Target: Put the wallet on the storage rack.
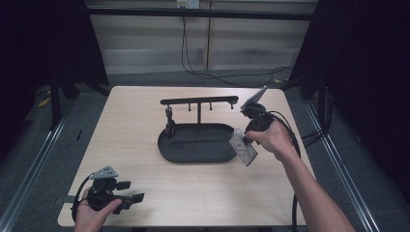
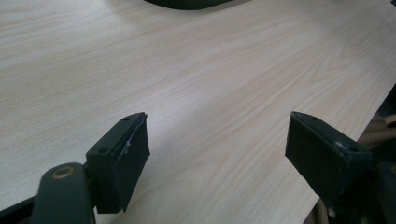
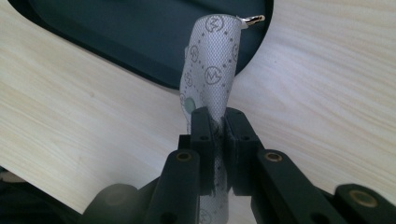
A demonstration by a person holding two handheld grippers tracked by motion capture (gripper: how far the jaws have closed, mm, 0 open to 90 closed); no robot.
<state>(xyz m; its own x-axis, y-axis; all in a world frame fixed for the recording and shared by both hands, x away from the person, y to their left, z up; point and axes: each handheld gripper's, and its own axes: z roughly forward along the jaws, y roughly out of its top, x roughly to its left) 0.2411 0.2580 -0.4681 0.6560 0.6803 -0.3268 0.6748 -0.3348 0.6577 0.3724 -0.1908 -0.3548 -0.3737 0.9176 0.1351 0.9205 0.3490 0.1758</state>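
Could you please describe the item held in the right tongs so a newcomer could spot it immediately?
Find the black oval tray with its hook rack mid-table. At its right end, the right tongs pinch a flat grey pouch. Unlike the dark pieces nearby, it is pale, printed with circled logos, with a metal ring at its tip.

Two black hand-held grippers, left gripper [image 1: 129, 191] and right gripper [image 1: 244, 137], each topped by a grey three-cornered plate and trailing a black cable. Flat, squared black jaws, faced with dark pads, fixed by small screws; brass-coloured bushings at the arm pivots. Forearms bare, no sleeves, no gloves on the hands
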